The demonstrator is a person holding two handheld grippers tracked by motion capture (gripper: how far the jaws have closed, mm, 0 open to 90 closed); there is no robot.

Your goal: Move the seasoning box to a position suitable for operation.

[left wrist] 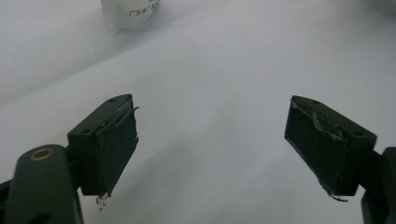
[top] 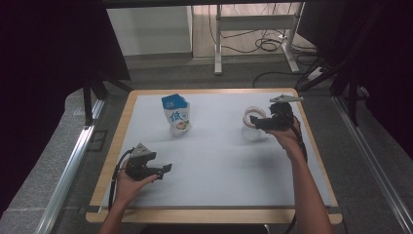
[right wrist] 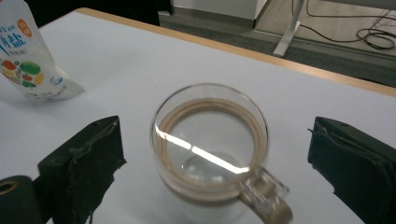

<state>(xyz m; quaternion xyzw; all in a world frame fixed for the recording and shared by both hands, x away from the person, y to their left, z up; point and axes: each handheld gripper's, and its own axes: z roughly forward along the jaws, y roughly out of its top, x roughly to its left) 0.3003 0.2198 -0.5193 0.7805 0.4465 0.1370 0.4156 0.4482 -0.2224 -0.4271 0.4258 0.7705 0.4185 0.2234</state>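
A clear glass mug point(right wrist: 210, 144) with a tan rim and handle stands on the white table point(top: 219, 165) at the right, also seen from above as the mug point(top: 253, 115). My right gripper point(right wrist: 212, 125) is open, with the mug between its jaws and neither pad touching it; the handle points toward the camera. In the high view the right gripper point(top: 259, 125) sits just beside the mug. A blue-and-white pouch point(top: 176, 116) stands upright at mid-table, the same pouch point(right wrist: 28, 60) lying left of the mug. My left gripper point(left wrist: 210, 102) is open and holds nothing, low over the table near the front left, left gripper point(top: 164, 169).
The pouch's lower edge point(left wrist: 130, 14) shows far ahead of the left jaws. A wooden rim point(top: 117, 141) borders the table. Beyond the far edge are desk legs point(top: 218, 44) and cables point(top: 268, 45) on the floor.
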